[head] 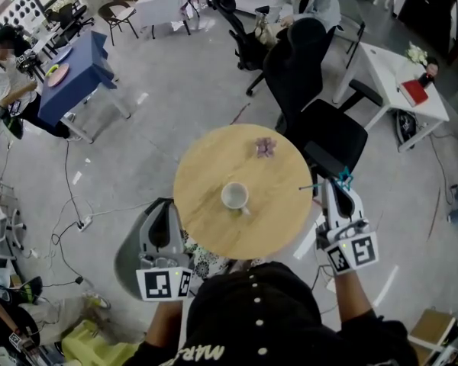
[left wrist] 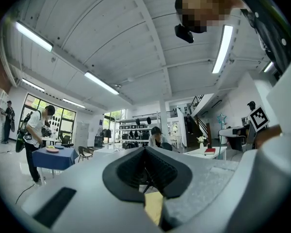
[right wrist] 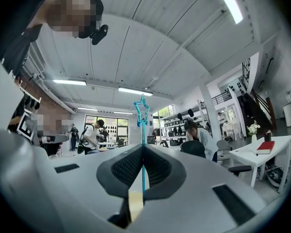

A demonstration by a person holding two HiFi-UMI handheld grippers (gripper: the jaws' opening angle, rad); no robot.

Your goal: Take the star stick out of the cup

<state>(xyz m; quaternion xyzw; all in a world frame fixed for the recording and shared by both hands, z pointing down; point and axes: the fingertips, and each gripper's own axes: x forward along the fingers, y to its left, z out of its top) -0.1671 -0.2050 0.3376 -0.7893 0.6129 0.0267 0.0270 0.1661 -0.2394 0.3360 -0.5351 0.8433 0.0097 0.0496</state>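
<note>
Two grippers flank one round wooden tabletop (head: pixel 206 166). Left gripper (head: pixel 166 207), at the tabletop's left edge: jaws together, nothing between them. The tabletop carries a white cup (head: pixel 234 196) near centre and a small purple object (head: pixel 266 146) toward the far edge, apart from the cup. Right gripper (head: pixel 338 183), off the right edge: jaws clamped on the teal star stick (right wrist: pixel 143 135), out of the cup. Grey concrete floor (head: pixel 183 90) with loose cables (head: pixel 67 204); blue-draped table (head: pixel 76 71) far left, black office chair (head: pixel 313 90) behind, white desk (head: pixel 385 71) right.
</note>
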